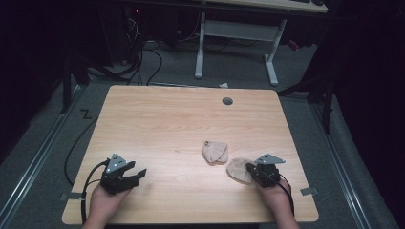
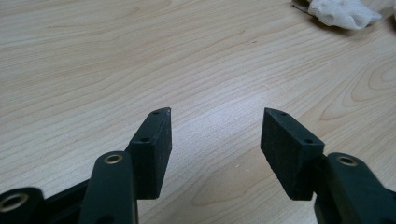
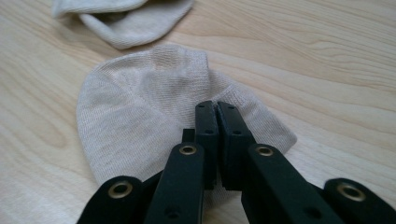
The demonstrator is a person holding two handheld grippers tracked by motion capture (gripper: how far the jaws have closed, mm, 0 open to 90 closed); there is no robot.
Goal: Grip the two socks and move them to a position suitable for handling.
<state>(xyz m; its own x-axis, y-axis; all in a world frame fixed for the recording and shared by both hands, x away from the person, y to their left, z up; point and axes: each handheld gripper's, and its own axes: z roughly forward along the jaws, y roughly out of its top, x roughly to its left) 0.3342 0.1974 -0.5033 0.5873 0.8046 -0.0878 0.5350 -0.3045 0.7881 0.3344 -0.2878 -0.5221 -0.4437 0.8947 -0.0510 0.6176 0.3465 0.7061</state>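
Wooden table (image 1: 157, 124) mostly bare: whole left half and far side open for a pass, only a small grey grommet (image 1: 227, 101) flush near the far edge. Two beige socks block the right-front area, one (image 1: 215, 152) near centre, the other (image 1: 239, 170) just beside it under the right gripper (image 1: 254, 171). Left gripper (image 1: 136, 175) sits at the front-left, bare wood ahead of it.

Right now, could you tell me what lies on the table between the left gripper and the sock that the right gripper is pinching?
Nothing: the high view shows bare wooden table between the left gripper and the sock pinched by the right gripper.
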